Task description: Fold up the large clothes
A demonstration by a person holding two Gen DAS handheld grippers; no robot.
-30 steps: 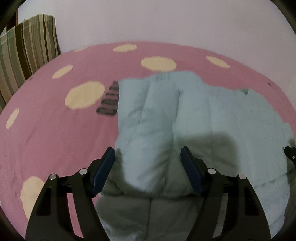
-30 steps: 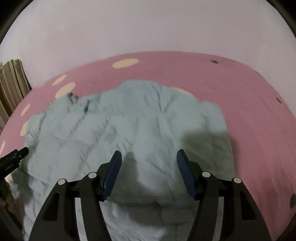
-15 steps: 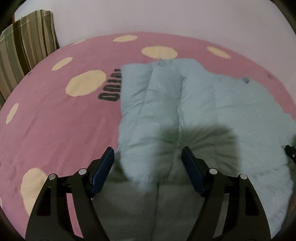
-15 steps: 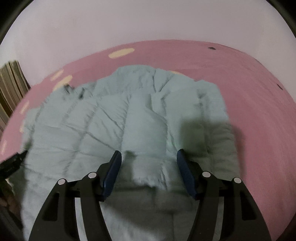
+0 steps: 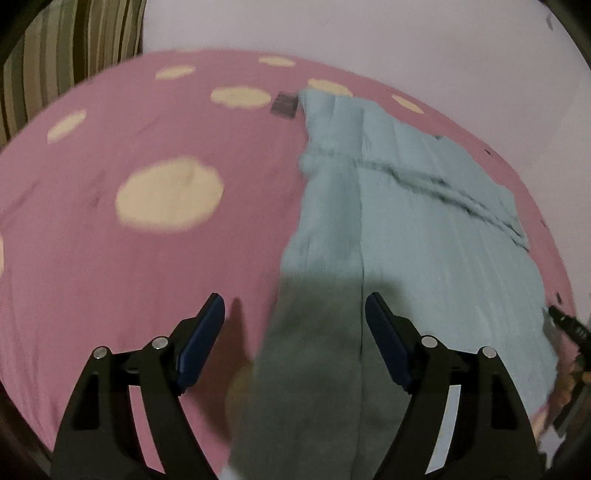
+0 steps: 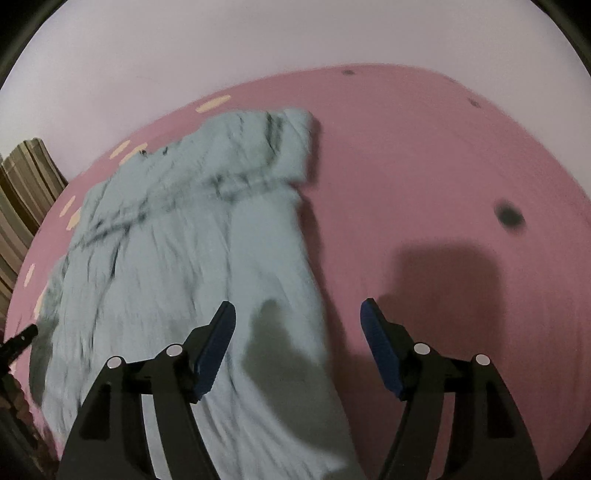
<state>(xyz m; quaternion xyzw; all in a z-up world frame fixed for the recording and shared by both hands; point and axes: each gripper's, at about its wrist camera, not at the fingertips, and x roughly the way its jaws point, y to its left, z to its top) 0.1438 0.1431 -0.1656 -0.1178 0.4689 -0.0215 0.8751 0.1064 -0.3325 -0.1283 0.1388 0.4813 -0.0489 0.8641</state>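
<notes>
Bed edges: the pink spotted bedspread (image 5: 110, 258) runs to a pale wall (image 5: 369, 33) at the far side; a striped cushion (image 5: 66, 48) stands at the far left corner.
Open room: broad bare pink lies left of the garment in the left view, and right of it in the right view (image 6: 424, 166).
Garment: a pale blue quilted jacket (image 5: 406, 229) lies spread flat on the bed, a rumpled fold across its far part.
Change: both claws have swung outward since a second ago, from over the jacket's middle to its side edges.
Left claw (image 5: 294, 325): wide apart and holding nothing, its jaws just been opening; the jacket's left edge runs between its tips, below them.
Right claw (image 6: 297, 332): likewise spread and empty, jaws just been opening; the jacket's right edge (image 6: 310, 280) passes under the gap.
Blur: both views are smeared.
</notes>
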